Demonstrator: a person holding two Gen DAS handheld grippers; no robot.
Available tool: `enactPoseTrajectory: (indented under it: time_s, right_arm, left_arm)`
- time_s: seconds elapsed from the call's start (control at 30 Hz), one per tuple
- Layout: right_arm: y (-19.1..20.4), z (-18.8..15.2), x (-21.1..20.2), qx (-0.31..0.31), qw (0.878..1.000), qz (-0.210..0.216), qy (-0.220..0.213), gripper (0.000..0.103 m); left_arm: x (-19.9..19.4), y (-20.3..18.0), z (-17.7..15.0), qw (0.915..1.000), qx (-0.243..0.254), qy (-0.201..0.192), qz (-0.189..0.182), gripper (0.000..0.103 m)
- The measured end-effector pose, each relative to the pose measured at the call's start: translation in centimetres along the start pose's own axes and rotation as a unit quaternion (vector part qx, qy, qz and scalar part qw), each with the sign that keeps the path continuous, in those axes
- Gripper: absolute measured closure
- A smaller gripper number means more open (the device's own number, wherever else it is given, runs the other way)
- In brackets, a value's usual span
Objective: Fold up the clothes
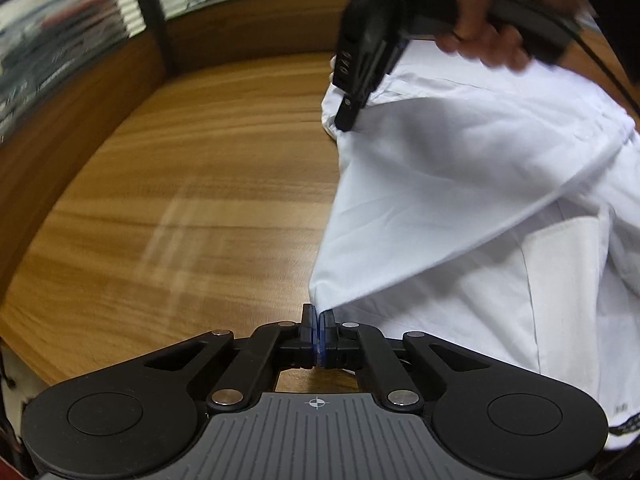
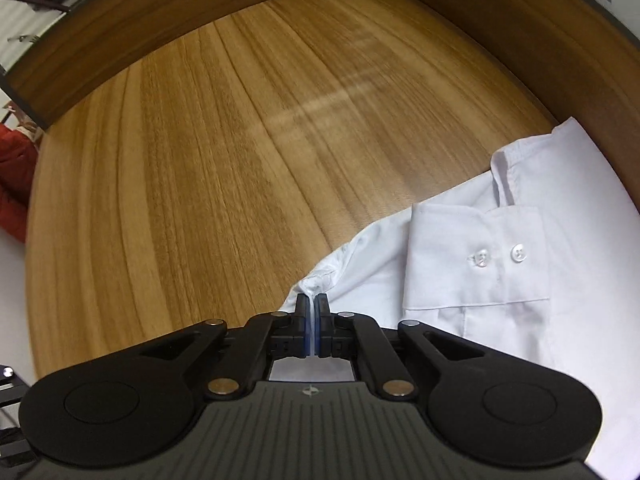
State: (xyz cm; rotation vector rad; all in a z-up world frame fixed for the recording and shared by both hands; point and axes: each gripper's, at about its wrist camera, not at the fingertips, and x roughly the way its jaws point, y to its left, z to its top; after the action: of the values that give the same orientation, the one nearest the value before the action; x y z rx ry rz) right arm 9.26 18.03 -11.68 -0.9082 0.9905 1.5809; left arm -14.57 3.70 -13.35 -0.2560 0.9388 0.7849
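Two tools: we hold one in each hand, and both pinch the same white shirt [image 1: 460, 184], which lies on the wooden worktop [image 1: 180, 200].
Left tool [image 1: 319, 322]: its jaws are closed tight on a corner of the cloth, and a sheet of it rises from that corner in a taut slope.
Right tool [image 2: 312, 306]: its jaws are clamped on a gathered bit of edge near the cuff [image 2: 476, 256]; in the left view the same tool [image 1: 346, 120] comes down on the far edge of the shirt, with the hand [image 1: 480, 36] behind it.
Place: the shirt covers the right part of the worktop, partly flat and partly lifted; the collar [image 2: 532, 156] points to the far side.
Weight: we judge it light, easy to lift by two corners.
Stiffness: thin woven cloth, limp, sagging between grips; the cuff and collar look firmer.
Slip: smooth cloth on a smooth worktop probably slides, so a fold may drift.
Fragile parts: two small buttons [image 2: 500, 256] on the cuff; we keep the pads off them.
Where to hold: hems and seams, where layers double, give the surest bite.
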Motion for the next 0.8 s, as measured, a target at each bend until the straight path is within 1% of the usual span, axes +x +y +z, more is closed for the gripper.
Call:
enactPoseTrajectory:
  time_s: [0.03, 0.1, 0.13, 0.17, 0.23, 0.3, 0.37, 0.47, 0.53, 0.6, 0.67, 0.73, 0.8]
  right_arm:
    - [0.1, -0.3, -0.3, 0.0, 1.0, -0.005, -0.008, 0.095]
    - [0.0, -0.8, -1.3, 0.004, 1.0, -0.01, -0.024, 0.085]
    - [-0.1, -1.1, -2.1, 0.007, 0.999, -0.01, -0.034, 0.076]
    - [-0.4, -1.5, -3.3, 0.013, 0.999, -0.011, -0.046, 0.073]
    - [-1.2, -2.8, -5.9, 0.028, 0.997, -0.011, -0.065, 0.073]
    - [-2.3, -4.4, -8.6, 0.043, 0.996, -0.013, -0.08, 0.07]
    - [-3.7, -6.6, -10.8, 0.062, 0.994, -0.021, -0.088, 0.069]
    - [-6.4, -10.3, -13.4, 0.103, 0.989, -0.047, -0.094, 0.068]
    - [-8.4, -13.5, -14.7, 0.141, 0.983, -0.075, -0.093, 0.068]
    - [-10.4, -16.8, -15.8, 0.181, 0.974, -0.102, -0.091, 0.068]
    - [-12.4, -20.1, -16.7, 0.232, 0.96, -0.129, -0.09, 0.068]
    - [-14.4, -23.5, -17.6, 0.291, 0.941, -0.148, -0.091, 0.068]
    - [-16.2, -26.8, -18.5, 0.352, 0.916, -0.166, -0.094, 0.068]
  left_arm:
    - [0.0, 0.1, 0.1, 1.0, -0.002, 0.0, -0.003, 0.096]
    - [-0.1, 0.4, 0.1, 0.9999, -0.002, -0.001, -0.01, 0.095]
    - [-0.3, 0.5, 0.1, 0.9999, 0.002, -0.003, -0.015, 0.094]
    - [-0.6, 0.5, 0.1, 0.9998, 0.007, -0.002, -0.018, 0.093]
    - [-1.3, 0.6, -0.1, 0.9996, 0.014, -0.001, -0.026, 0.092]
    - [-2.2, 1.0, -0.3, 0.9991, 0.017, -0.002, -0.04, 0.091]
    - [-3.2, 1.2, -0.3, 0.9983, 0.019, -0.006, -0.055, 0.091]
    - [-4.3, 1.3, -0.3, 0.9976, 0.013, -0.013, -0.067, 0.089]
    - [-4.2, 1.3, 0.2, 0.9974, 0.004, -0.016, -0.071, 0.085]
    - [-3.5, 1.3, 0.7, 0.9975, -0.007, -0.012, -0.069, 0.084]
    - [-2.6, 1.2, 1.4, 0.9973, -0.018, -0.006, -0.071, 0.084]
    - [-1.5, 1.1, 2.0, 0.9964, -0.028, 0.0, -0.08, 0.084]
    - [-0.6, 0.7, 2.5, 0.9953, -0.033, 0.008, -0.091, 0.085]
